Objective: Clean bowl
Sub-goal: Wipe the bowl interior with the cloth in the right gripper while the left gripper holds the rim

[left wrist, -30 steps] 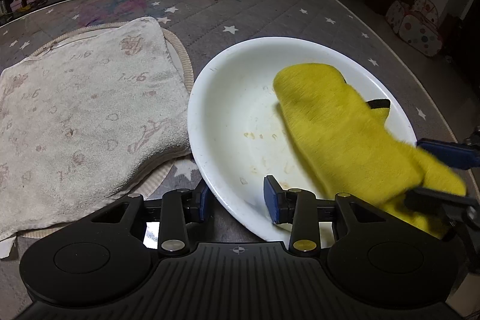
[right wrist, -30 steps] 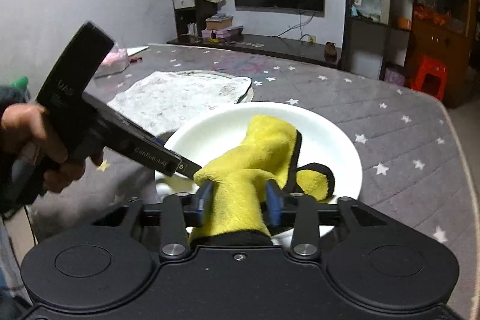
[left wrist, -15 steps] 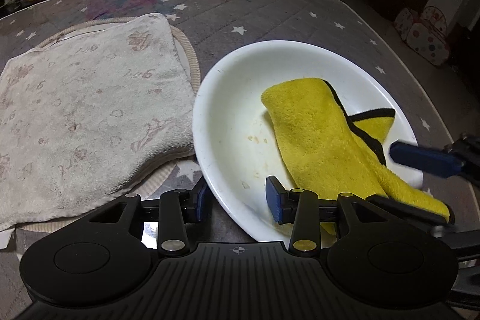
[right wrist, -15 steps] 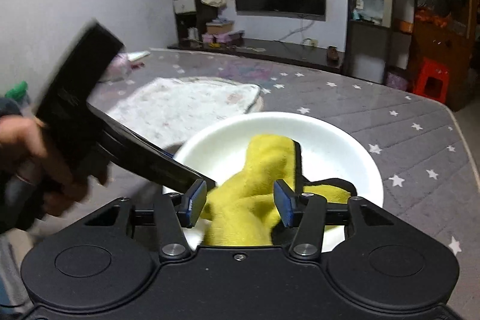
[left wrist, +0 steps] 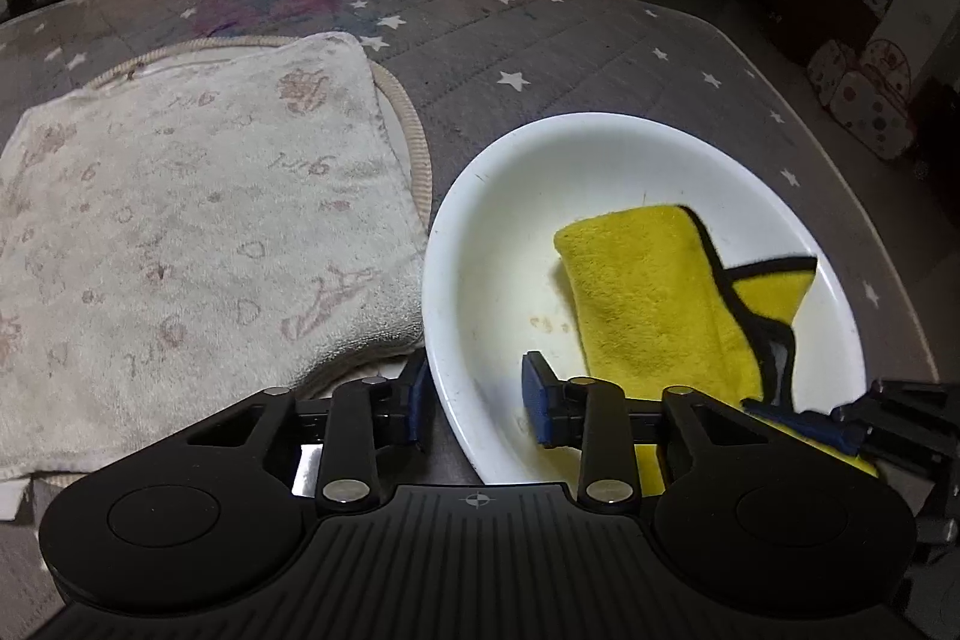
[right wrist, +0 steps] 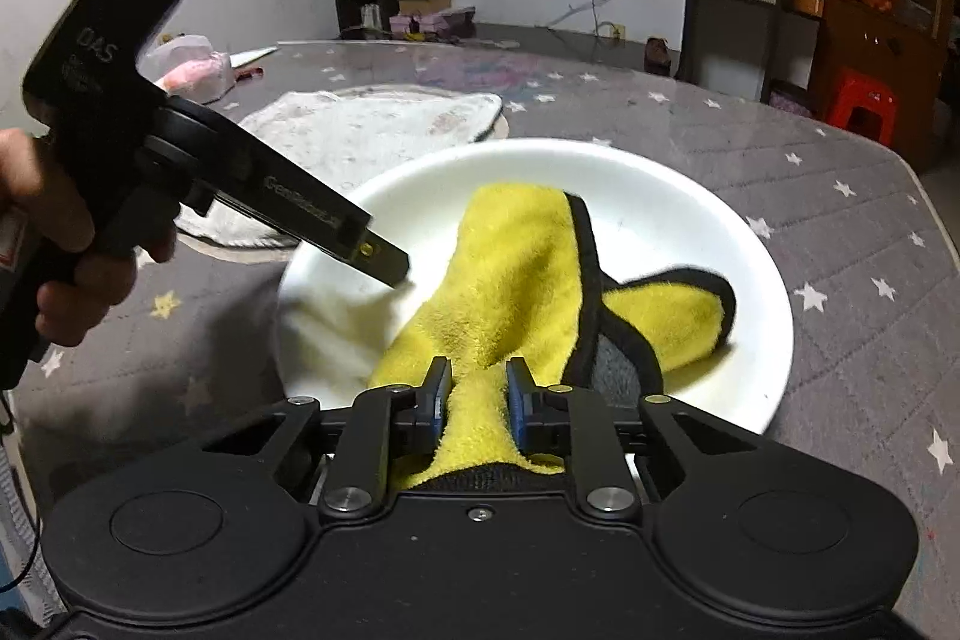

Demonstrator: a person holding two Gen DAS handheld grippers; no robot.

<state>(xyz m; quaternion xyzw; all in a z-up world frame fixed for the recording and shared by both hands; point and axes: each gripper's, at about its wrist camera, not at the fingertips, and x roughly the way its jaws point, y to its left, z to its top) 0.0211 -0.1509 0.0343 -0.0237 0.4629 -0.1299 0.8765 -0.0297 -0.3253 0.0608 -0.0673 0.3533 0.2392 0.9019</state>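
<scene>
On the star-patterned table (left wrist: 540, 40) stands one white bowl (left wrist: 600, 160), just beside one pale towel (left wrist: 192, 232). One yellow cloth (right wrist: 510, 280) lies inside the bowl. The right gripper (right wrist: 477, 394) has its jaws pinched narrowly on the cloth's near end. The left gripper (left wrist: 474, 391) straddles the bowl's near rim, one finger inside, one outside, jaws wide with a gap to the rim.

On my left gripper (right wrist: 384, 262) I read "DAS" on its body; the white lettering along its arm is too blurred.
</scene>
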